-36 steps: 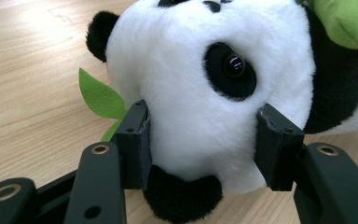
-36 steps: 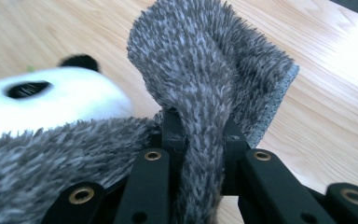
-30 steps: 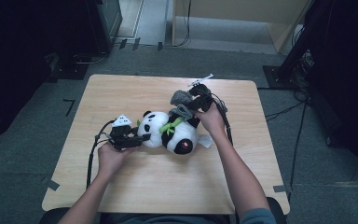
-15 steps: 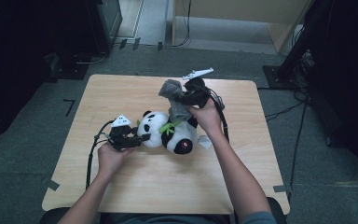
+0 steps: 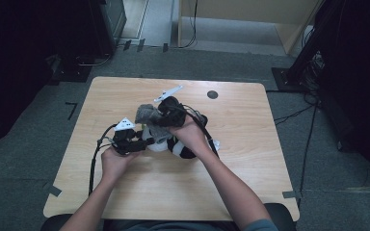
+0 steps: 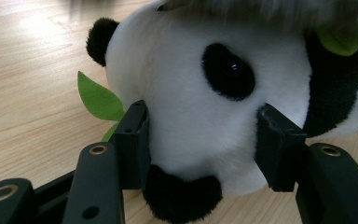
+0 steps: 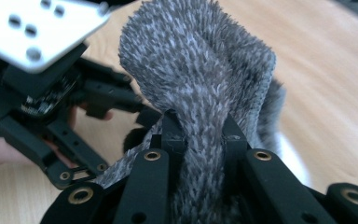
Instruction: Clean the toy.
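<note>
**Panda pinned at the head, grey cloth pinched above it**

A toy panda (image 5: 173, 142) lies near the middle of the wooden surface (image 5: 250, 163), a little toward the near edge. The left claw (image 5: 137, 143) comes in from the left side, and its jaws sit on either side of the panda's white head (image 6: 200, 107), pads pressed into the plush at the cheeks. A green felt leaf (image 6: 98, 100) pokes out beside one jaw, flat on the wood.

The right claw (image 5: 155, 115) hangs just above the panda's head, jaws narrow and pinched on a fold of fuzzy grey cloth (image 7: 200, 79). The cloth bunches over the panda and hides part of its body from above; the right hand (image 5: 190, 134) covers more of it. In the right gripper view the left claw shows just beyond the cloth, close but apart from it.

A small dark round mark (image 5: 212, 94) sits near the far edge, right of centre, well apart from the work. Black cables (image 5: 94, 163) trail off the left side. Around the surface is grey floor (image 5: 24, 159) with tape marks, a dark cabinet (image 5: 107, 19) beyond the far left corner and black stands with wiring at the right.
</note>
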{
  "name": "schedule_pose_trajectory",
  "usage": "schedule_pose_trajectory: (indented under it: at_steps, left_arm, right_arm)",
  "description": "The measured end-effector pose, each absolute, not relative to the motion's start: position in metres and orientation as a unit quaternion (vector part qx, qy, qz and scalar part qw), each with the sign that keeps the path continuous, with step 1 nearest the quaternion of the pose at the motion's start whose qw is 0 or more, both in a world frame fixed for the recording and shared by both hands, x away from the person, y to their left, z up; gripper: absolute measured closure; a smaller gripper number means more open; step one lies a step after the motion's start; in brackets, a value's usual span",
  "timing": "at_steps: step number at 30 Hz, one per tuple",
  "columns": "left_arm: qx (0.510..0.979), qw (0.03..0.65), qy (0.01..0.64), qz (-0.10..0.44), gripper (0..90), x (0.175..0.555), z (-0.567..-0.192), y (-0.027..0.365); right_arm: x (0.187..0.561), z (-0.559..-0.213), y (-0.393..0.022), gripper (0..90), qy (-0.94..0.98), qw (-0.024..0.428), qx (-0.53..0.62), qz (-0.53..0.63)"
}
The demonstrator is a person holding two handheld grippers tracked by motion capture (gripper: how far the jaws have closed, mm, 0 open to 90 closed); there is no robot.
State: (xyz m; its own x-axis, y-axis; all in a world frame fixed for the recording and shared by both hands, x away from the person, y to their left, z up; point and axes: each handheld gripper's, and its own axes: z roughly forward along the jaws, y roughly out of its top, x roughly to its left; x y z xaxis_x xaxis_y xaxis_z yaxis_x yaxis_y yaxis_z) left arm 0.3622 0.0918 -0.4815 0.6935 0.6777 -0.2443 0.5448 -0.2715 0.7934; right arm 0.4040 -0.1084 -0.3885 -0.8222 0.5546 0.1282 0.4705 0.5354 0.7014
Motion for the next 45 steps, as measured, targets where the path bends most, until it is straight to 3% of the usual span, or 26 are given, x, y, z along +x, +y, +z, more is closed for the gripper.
schedule_pose_trajectory:
  at_steps: [15, 31, 45]
  left_arm:
    - [0.801, 0.452, 0.385, 0.076, 46.3, 0.361, -0.481, 0.090]
    - [0.802, 0.449, 0.387, 0.073, 46.5, 0.361, -0.481, 0.089]
    - [0.799, 0.454, 0.388, 0.070, 46.4, 0.362, -0.482, 0.091]
  right_arm:
    - [0.398, -0.406, -0.108, 79.3, 0.895, 0.053, 0.264, 0.356]
    - [0.407, -0.405, -0.174, 79.0, 0.868, 0.057, 0.329, 0.368]
    - [0.408, -0.396, -0.204, 79.2, 0.855, 0.084, 0.361, 0.362]
